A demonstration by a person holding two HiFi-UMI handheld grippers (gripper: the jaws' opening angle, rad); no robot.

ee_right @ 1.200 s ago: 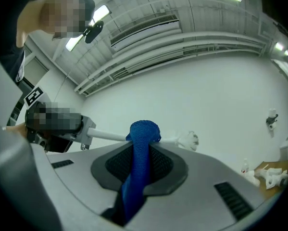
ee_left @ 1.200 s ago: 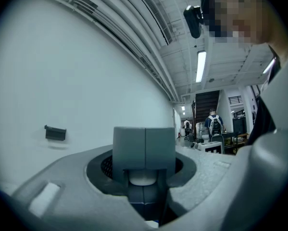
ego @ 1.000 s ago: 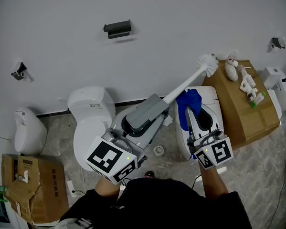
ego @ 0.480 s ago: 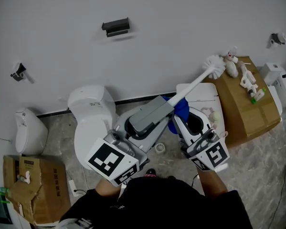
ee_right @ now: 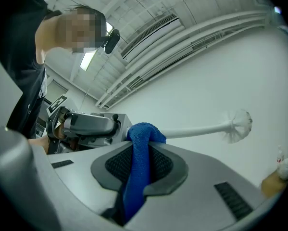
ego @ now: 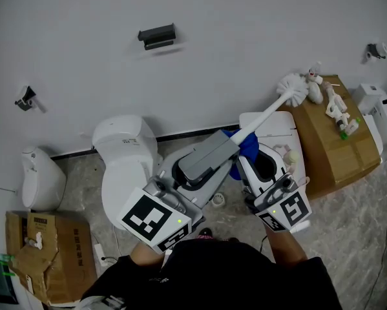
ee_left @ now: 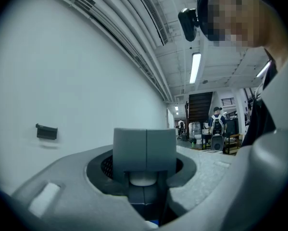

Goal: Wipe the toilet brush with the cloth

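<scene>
Two grippers, in the head view, meet left of a brown cardboard box; a white plastic toilet brush reaches its corner. Left gripper view: left gripper clamps the handle. Right gripper view: right gripper pinches a blue woven cloth against it.

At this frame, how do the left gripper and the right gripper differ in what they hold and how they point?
The left gripper clamps the white toilet brush by its handle; the right gripper clamps the blue cloth. In the head view the left gripper angles up and right along the handle, while the right gripper angles up and left toward it. Both have their jaws shut on something, and their tips sit close together at the handle.
</scene>
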